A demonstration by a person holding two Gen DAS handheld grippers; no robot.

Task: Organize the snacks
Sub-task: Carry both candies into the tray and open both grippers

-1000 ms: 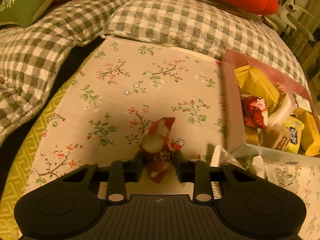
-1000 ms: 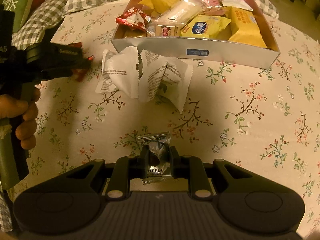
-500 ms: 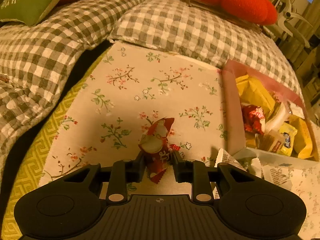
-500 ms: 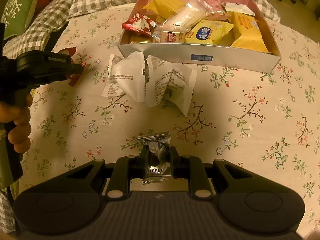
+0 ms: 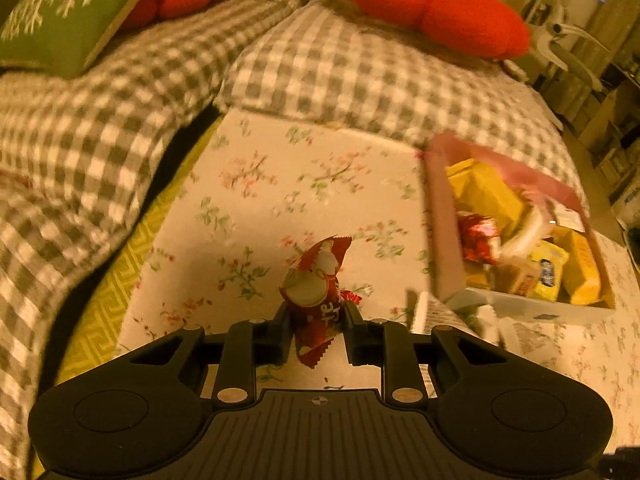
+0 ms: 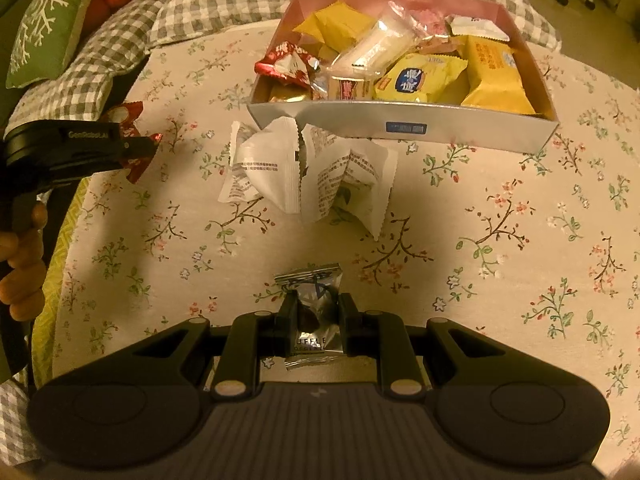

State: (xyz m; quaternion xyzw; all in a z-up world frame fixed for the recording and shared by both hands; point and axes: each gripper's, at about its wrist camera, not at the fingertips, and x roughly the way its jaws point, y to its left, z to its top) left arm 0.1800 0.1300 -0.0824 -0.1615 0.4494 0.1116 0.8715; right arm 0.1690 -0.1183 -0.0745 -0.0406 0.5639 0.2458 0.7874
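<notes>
Left wrist: claw [image 5: 316, 322] pinches crinkly red foil packet [image 5: 316, 280].

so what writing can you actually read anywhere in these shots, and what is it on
"GenRobot.AI": side of the left tongs, seen from the right wrist camera.
"UFFLE": partial word on the silver wrapper held in the right tongs.
White script on the red snack in the left tongs: not legible.
Fine print on the white packets: too small.
Blue sticker on the box and the packets inside: unreadable.
</notes>
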